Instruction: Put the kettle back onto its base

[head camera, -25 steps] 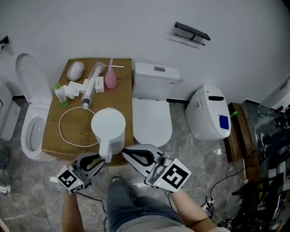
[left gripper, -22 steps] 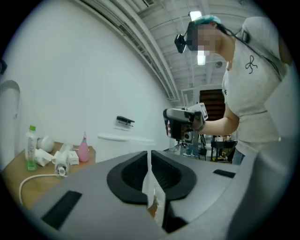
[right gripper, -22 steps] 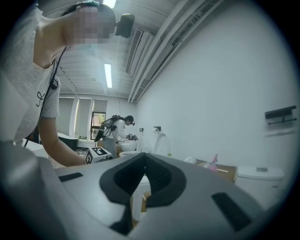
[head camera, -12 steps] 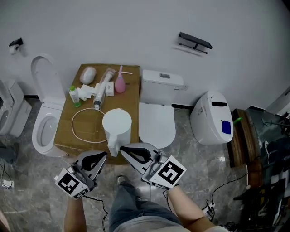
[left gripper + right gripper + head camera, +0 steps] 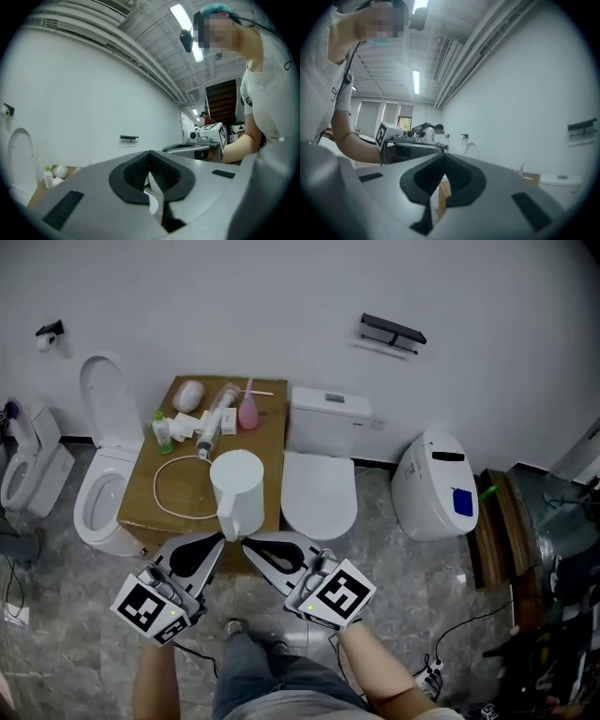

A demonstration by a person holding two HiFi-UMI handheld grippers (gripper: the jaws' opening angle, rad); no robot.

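The white kettle (image 5: 238,482) stands on the cardboard box (image 5: 270,442), its handle toward me, next to a looped white cord (image 5: 169,495). No separate base shows. My left gripper (image 5: 220,538) is shut, its tip just short of the handle, with nothing between the pads. In the left gripper view the left gripper (image 5: 150,155) has its jaws pressed together, and a bit of white shows below them. My right gripper (image 5: 246,543) is shut and empty beside it. In the right gripper view the right gripper (image 5: 443,158) has a strip of cardboard showing under its jaws.
On the box's far end lie a pink bulb (image 5: 248,413), a big syringe (image 5: 212,426), a green-capped bottle (image 5: 161,431) and a white oval thing (image 5: 188,395). Toilets flank the box: an open one (image 5: 103,493) left, a closed one (image 5: 319,486) right, another (image 5: 435,486) farther right.
The left jaws stood open by the kettle's handle and are now shut. Both grippers have risen, and the kettle looks smaller and farther off.
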